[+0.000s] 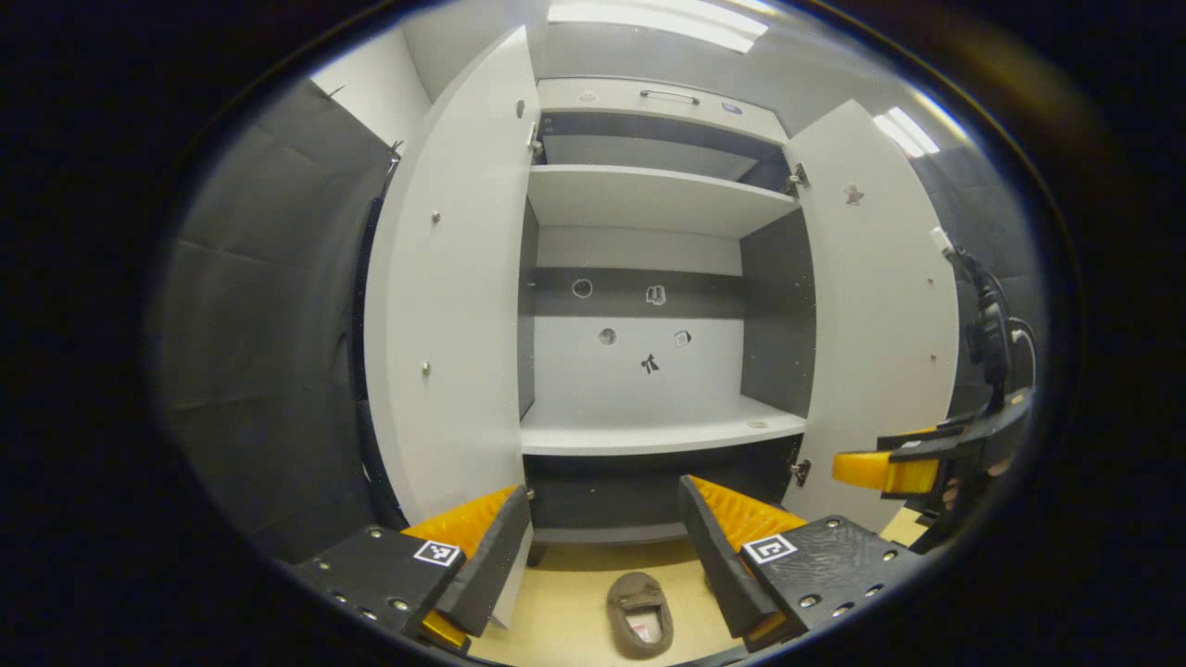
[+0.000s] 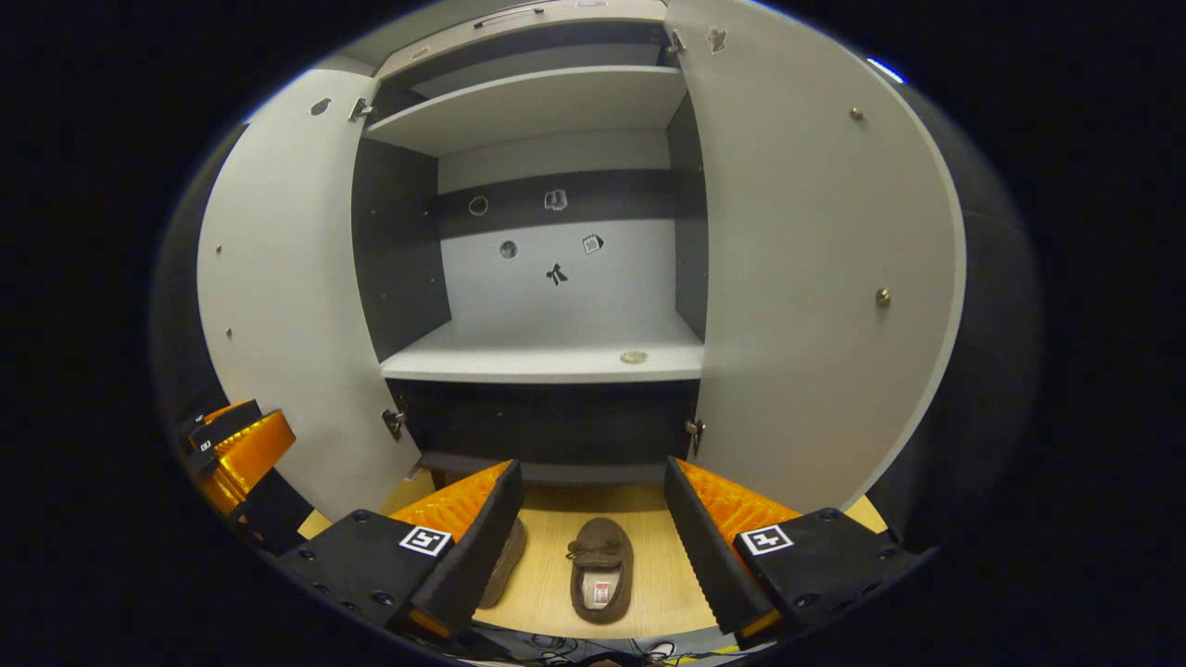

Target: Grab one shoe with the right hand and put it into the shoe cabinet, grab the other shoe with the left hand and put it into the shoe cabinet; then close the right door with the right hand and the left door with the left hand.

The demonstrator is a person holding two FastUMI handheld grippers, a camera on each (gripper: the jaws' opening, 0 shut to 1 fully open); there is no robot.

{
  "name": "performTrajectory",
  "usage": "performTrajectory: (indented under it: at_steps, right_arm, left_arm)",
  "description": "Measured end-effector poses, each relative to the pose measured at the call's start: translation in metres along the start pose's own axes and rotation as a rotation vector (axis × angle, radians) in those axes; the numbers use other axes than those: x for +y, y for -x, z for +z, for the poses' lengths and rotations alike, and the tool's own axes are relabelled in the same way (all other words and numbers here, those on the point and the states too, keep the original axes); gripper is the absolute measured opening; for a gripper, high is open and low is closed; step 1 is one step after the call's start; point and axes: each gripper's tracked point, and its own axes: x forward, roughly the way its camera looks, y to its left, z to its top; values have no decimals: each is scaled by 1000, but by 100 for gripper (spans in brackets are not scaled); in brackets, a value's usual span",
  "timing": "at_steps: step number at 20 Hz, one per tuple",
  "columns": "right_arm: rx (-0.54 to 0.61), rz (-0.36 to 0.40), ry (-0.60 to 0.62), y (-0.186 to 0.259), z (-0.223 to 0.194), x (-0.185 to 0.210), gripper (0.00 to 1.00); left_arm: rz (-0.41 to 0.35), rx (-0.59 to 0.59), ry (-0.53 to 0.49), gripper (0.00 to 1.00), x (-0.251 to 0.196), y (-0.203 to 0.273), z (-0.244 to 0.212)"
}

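Start state, nothing done yet. Shoe cabinet point(image 2: 547, 361) fills the middle of both views with both doors swung wide: left door point(image 2: 287, 306) at frame left, right door point(image 2: 815, 278) at frame right in the right gripper view. That's what you need, since the middle shelf point(image 2: 547, 357) is bare and reachable.

Both shoes are on the wooden floor point(image 2: 649, 574) in front of the cabinet, bottom centre of the right gripper view. One brown slipper point(image 2: 600, 582) lies in the gap between your right fingers, toe toward the cabinet, opening up. The second slipper point(image 2: 505, 560) sits just beside it at frame left, mostly hidden behind the finger. In the left gripper view one slipper point(image 1: 639, 613) shows at bottom centre.

Right gripper point(image 2: 593, 547): fingers spread wide, empty, touching nothing, held above the shoes and aimed at the cabinet. Looks lined up for the first grab.

Left gripper point(image 1: 602, 556): fingers also wide apart, empty, hovering. It shows again at lower left of the right gripper view point(image 2: 236, 454).

My read: go down with the right on the centre slipper first; the neighbour is close, so watch you don't clip it.
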Motion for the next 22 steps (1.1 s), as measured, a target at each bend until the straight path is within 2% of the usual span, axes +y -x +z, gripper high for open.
performTrajectory:
  at_steps: [6,9,10,11,12,13,14,16,17,18,19,22]
  right_arm:
    - [179,68,11,-24,-66,14,96]
    - [264,115,-32,-26,-93,27,97]
    - [296,127,-38,-29,-103,30,93]
    - [323,132,-33,-33,-114,30,97]
    - [345,133,-20,-36,-124,31,98]
    - [364,138,-6,-40,-133,32,98]
    - [388,145,2,-44,-143,34,98]
    - [435,158,7,-54,-163,39,98]
    - [457,159,10,-60,-172,40,98]
    - [474,156,18,-66,-179,41,98]
    - [483,152,27,-73,-185,41,98]
    - [519,145,45,-93,-206,43,98]
  left_arm:
    - [-3,19,13,94,-5,6,-10]
    - [6,27,3,94,-1,9,-16]
    - [10,31,3,94,1,9,-17]
    - [15,35,4,94,3,10,-20]
    - [17,38,10,87,5,12,-22]
    - [19,44,16,87,6,12,-25]
    - [20,53,22,94,7,12,-29]
    - [36,64,9,94,10,14,-34]
    - [39,54,-10,87,11,15,-33]
    - [31,46,-27,100,10,15,-31]
    - [19,47,-37,94,9,14,-33]
    - [-5,69,-46,94,8,11,-41]
